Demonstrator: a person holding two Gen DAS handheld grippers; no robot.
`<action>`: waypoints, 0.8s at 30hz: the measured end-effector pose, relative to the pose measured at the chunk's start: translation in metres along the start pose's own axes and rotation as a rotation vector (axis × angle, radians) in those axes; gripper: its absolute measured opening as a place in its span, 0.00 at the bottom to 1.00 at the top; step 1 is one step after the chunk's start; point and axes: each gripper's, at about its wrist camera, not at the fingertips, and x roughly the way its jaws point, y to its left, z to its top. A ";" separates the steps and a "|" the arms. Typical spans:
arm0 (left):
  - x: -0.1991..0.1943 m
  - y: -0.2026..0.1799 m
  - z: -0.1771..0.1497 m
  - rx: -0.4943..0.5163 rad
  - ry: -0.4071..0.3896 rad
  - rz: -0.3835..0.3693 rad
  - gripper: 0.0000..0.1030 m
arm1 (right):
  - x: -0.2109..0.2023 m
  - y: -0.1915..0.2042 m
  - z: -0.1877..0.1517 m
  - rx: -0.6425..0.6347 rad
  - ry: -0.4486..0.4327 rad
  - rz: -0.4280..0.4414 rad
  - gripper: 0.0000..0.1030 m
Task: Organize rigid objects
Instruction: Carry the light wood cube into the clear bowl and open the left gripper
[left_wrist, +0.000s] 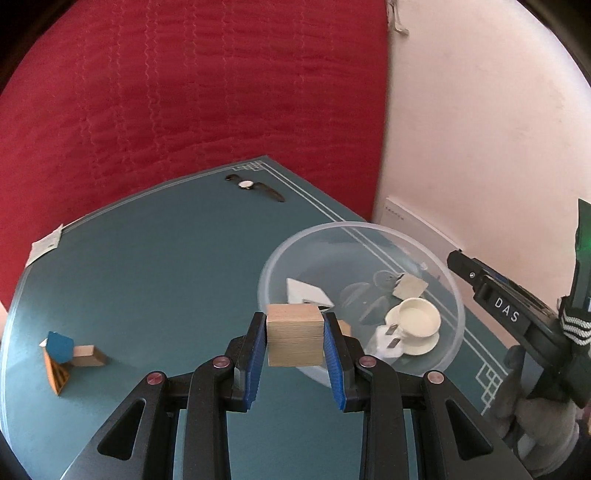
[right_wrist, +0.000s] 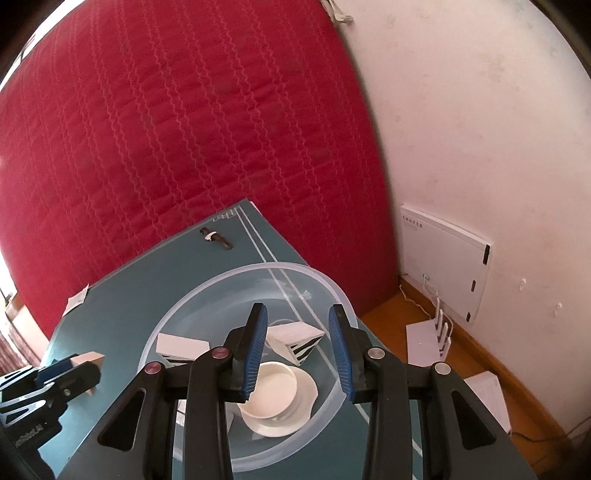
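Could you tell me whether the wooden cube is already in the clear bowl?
Not yet: the wooden cube is clamped in the left gripper, short of the clear bowl.

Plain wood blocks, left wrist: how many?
2. One cube clamped in the left gripper; another block lying on the mat far left, beside the blue piece. A tan bit behind a finger may be a third.

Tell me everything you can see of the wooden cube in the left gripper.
The cube is a plain pale wood block with fine grain lines on its front face, unpainted, its edges sharp. It sits level, clamped between the blue ribbed pads of the left gripper, one pad on each side face, and is held off the green table. It is in front of the near left rim of the clear bowl, not yet inside. Nothing else touches it.
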 end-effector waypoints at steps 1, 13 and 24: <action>0.002 -0.001 0.001 0.002 0.002 -0.005 0.31 | 0.000 0.000 0.000 0.002 0.000 0.001 0.35; 0.035 -0.020 0.017 0.014 0.046 -0.105 0.31 | 0.001 0.002 0.000 0.000 0.001 0.002 0.35; 0.023 -0.005 0.007 -0.025 0.008 -0.066 0.66 | 0.001 0.007 -0.002 -0.026 0.011 0.014 0.35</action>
